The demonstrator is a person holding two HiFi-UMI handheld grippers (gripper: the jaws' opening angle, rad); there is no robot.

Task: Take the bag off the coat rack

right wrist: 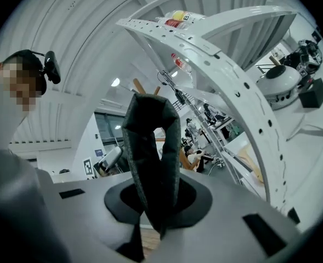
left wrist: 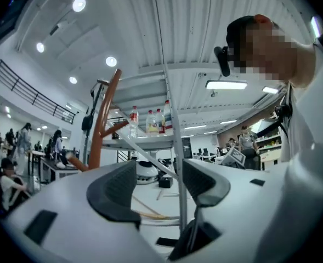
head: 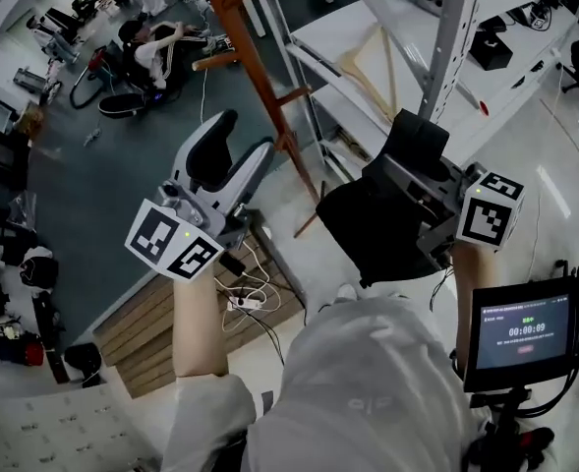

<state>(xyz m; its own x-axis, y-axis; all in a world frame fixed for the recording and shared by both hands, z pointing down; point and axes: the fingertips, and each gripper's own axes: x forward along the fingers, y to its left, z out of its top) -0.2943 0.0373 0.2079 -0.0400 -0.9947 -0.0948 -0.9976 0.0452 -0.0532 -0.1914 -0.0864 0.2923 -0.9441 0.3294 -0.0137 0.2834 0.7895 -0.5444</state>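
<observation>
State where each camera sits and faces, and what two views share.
Head view: on the person's head, looking steeply down at coat rack and bag; forearms show.
Left gripper view: on the left gripper, looking along its open, empty jaws toward the shelf; the person's torso shows.
Right gripper view: on the right gripper, jaws shut on the bag's strap; the person's head shows.
Shared: head and left gripper views show the coat rack.
</observation>
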